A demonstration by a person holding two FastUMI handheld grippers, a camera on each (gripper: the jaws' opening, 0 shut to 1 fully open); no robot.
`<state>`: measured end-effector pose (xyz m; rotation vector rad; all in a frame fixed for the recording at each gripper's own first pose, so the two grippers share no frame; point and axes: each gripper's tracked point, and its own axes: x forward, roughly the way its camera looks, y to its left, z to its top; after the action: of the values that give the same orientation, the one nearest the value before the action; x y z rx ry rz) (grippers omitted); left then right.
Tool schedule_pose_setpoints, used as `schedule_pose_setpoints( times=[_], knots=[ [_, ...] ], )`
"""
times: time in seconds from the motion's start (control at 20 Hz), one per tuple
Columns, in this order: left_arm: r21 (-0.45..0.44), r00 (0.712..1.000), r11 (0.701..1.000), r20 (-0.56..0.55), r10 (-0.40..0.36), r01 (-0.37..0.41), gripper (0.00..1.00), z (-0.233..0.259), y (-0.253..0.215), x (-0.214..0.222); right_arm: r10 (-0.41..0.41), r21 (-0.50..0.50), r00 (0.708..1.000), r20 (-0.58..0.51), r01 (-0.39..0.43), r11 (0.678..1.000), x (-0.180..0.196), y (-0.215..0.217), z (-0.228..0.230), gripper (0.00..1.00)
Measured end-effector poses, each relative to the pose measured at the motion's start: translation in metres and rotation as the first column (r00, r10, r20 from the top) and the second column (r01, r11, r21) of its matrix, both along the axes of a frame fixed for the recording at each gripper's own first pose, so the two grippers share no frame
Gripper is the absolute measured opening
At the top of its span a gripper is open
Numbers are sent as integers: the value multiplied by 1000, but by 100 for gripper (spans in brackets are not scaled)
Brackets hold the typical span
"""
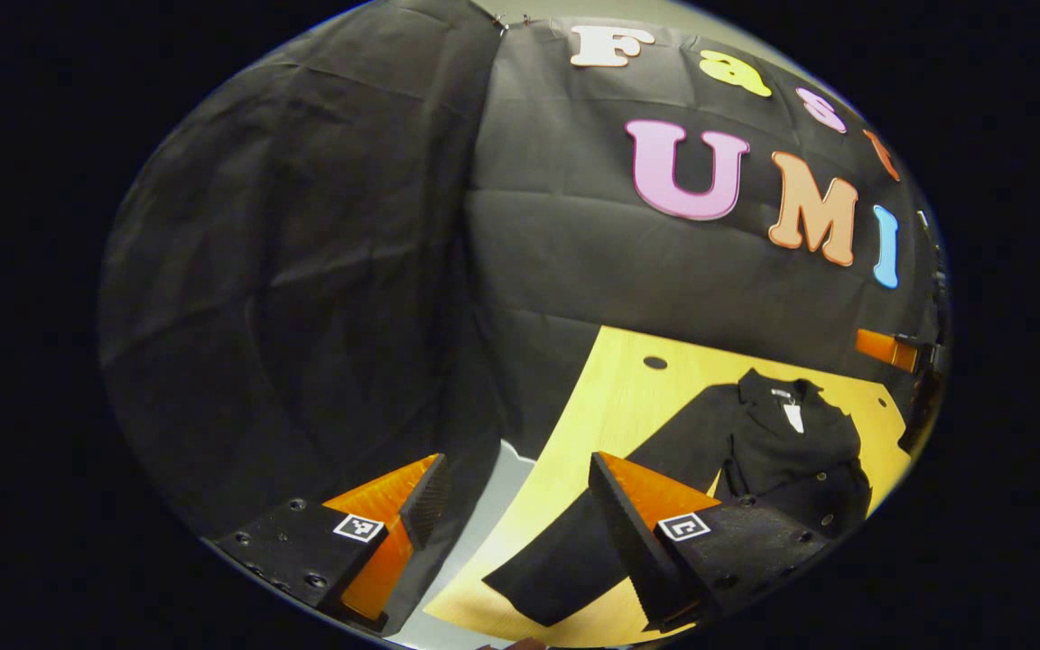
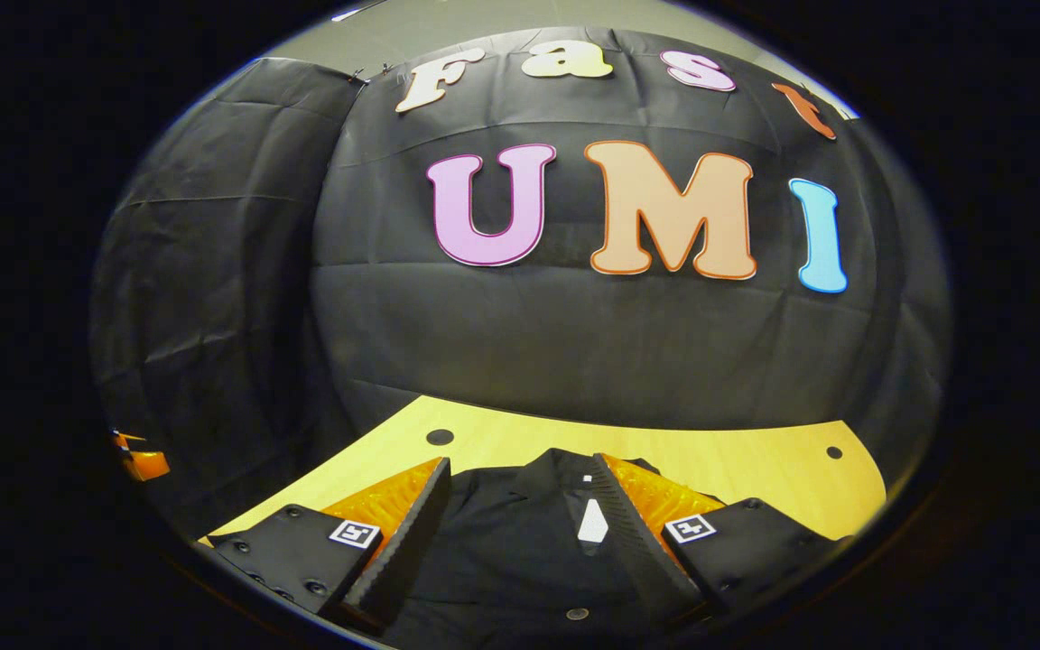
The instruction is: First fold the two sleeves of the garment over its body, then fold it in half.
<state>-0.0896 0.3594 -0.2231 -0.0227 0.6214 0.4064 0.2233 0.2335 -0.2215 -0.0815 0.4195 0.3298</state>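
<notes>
With both my left gripper (image 1: 511,506) and right gripper (image 2: 520,506) spread wide above the unfolded black garment (image 1: 755,451), I risk pinching two layers at the sleeve (image 1: 592,524).

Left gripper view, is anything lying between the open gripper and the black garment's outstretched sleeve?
Nothing visible does. The left gripper hangs open above the long black sleeve, which lies flat on the bare light wooden table, with only air between them.

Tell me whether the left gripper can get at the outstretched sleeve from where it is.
Probably yes. The left gripper is open above the table, and the sleeve lies flat and uncovered just ahead of its fingers, nothing between.
</notes>
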Motion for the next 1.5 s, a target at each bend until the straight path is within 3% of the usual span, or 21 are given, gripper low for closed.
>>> schedule_pose_setpoints(
  times=[0.3, 0.55, 0.8, 0.95, 1.05, 1.1, 1.2, 1.3, 1.4, 1.5],
  knots=[
    [-121, 986, 993, -164, -12, -8, 95, -67, -19, -26, -40, -28, 999, -30, 39, 999, -6, -27, -8, 98],
    [-158, 969, 987, -246, -32, -8, 95, -104, -30, -35, -75, -49, 997, -33, 73, 996, -12, -47, -9, 98],
    [-243, 941, 968, -338, -27, -60, 96, -140, -41, -49, -98, -65, 994, -41, 96, 993, -16, -60, -11, 98],
    [-238, 930, 969, -367, -26, -67, 95, -151, -42, -58, -97, -80, 994, -43, 93, 992, -19, -61, -12, 96],
    [-220, 927, 975, -372, -53, -32, 94, -150, -44, -58, -97, -87, 994, -43, 93, 992, -19, -62, -11, 100],
    [-195, 919, 981, -390, -59, -19, 89, -151, -42, -59, -93, -85, 995, -45, 89, 992, -20, -61, -11, 98],
    [-135, 904, 991, -425, -39, -20, 55, -152, -27, -65, -84, -88, 996, -41, 81, 993, -22, -61, -9, 96],
    [-166, 914, 985, -405, -28, -44, 20, -145, -28, -62, -85, -100, 995, -42, 81, 992, -24, -66, -10, 98],
    [-194, 920, 978, -393, 1, -83, 3, -147, -31, -55, -90, -104, 995, -45, 85, 991, -28, -73, -10, 96],
    [-215, 927, 971, -375, 18, -105, 0, -144, -31, -53, -95, -108, 994, -51, 89, 990, -30, -81, -12, 99]
  ],
)
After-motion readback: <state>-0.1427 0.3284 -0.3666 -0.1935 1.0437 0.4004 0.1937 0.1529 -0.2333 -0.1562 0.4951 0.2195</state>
